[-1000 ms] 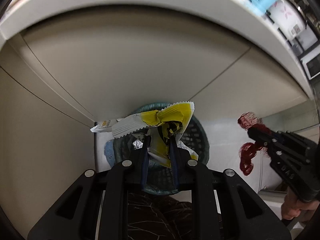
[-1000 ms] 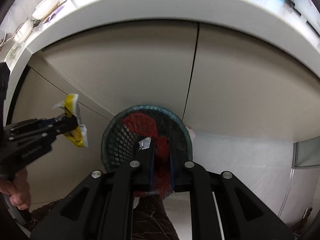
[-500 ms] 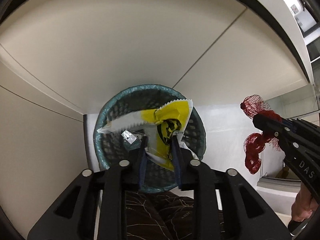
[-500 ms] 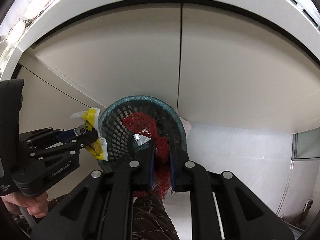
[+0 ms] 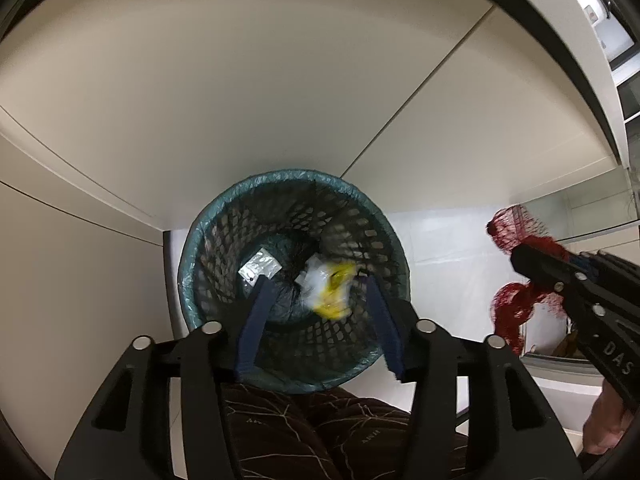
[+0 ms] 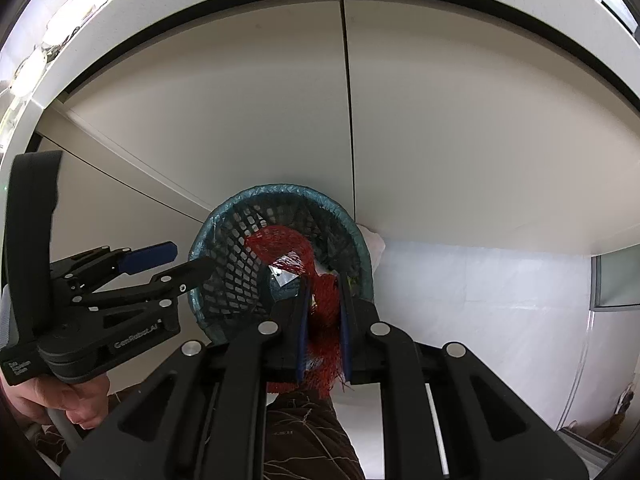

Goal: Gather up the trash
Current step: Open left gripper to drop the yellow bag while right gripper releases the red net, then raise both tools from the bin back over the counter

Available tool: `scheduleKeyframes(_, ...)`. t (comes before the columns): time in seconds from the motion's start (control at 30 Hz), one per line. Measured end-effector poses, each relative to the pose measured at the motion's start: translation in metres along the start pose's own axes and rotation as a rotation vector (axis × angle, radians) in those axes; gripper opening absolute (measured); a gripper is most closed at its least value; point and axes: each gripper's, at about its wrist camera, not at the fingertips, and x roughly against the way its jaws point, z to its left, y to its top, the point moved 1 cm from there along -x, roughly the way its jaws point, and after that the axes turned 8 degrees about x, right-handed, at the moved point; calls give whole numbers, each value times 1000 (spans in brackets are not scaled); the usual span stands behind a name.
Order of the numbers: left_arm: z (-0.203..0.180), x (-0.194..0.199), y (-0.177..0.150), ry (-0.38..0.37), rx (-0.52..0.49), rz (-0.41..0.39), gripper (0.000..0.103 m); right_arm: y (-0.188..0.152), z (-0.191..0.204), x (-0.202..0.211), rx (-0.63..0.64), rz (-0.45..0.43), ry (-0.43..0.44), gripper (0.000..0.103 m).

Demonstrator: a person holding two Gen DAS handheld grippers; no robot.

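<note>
In the left wrist view we are looking almost straight down into a dark mesh trash basket (image 5: 224, 240) lined with a teal bag, which is standing on a pale floor (image 5: 436, 240) against beige cabinet doors (image 5: 240, 92). The left gripper (image 5: 318, 286) is hanging over the basket and its jaws have just been opening; they are now standing spread with nothing pinched between them. The yellow and white wrapper (image 5: 330, 286) is lying blurred down inside the basket, beside a small silvery scrap (image 5: 259, 267). At the right edge the right gripper (image 5: 520, 254) is holding a red net bag (image 5: 510, 308) (a hand is showing under it).

In the right wrist view the right gripper (image 6: 323, 286) is keeping its jaws pressed together, pinching the red net bag (image 6: 326, 320), which is hanging above the opening of the basket (image 6: 236, 264). The left gripper (image 6: 188, 260) is appearing at the left with its jaws apart, just beside the basket rim, carried by a hand (image 6: 60, 404).
</note>
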Motion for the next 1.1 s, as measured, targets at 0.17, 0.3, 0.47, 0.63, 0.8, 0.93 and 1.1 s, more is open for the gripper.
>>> scheduleKeyframes(0.17, 12, 18, 1, 13, 21, -58, 81, 2, 2, -5, 2, -4, 33, 12)
scheduleKeyframes(0.3, 29, 32, 5, 47, 69, -102, 93, 5, 16, -16, 29, -9, 59, 12)
scheduleKeyframes(0.47, 51, 48, 4, 76, 120, -129, 97, 13, 34, -31, 64, 5, 80, 12)
scheduleKeyframes(0.63, 71, 56, 1, 91, 145, -133, 97, 18, 56, -47, 108, 29, 92, 12)
scheduleKeyframes(0.8, 85, 57, 0, 105, 179, -126, 97, 23, 72, -53, 135, 36, 80, 23)
scheduleKeyframes(0.93, 92, 55, -1, 117, 183, -122, 97, 23, 80, -54, 149, 41, 79, 49)
scheduleKeyframes(1.1, 97, 52, 1, 128, 210, -120, 97, 22, 75, -52, 138, 35, 74, 71)
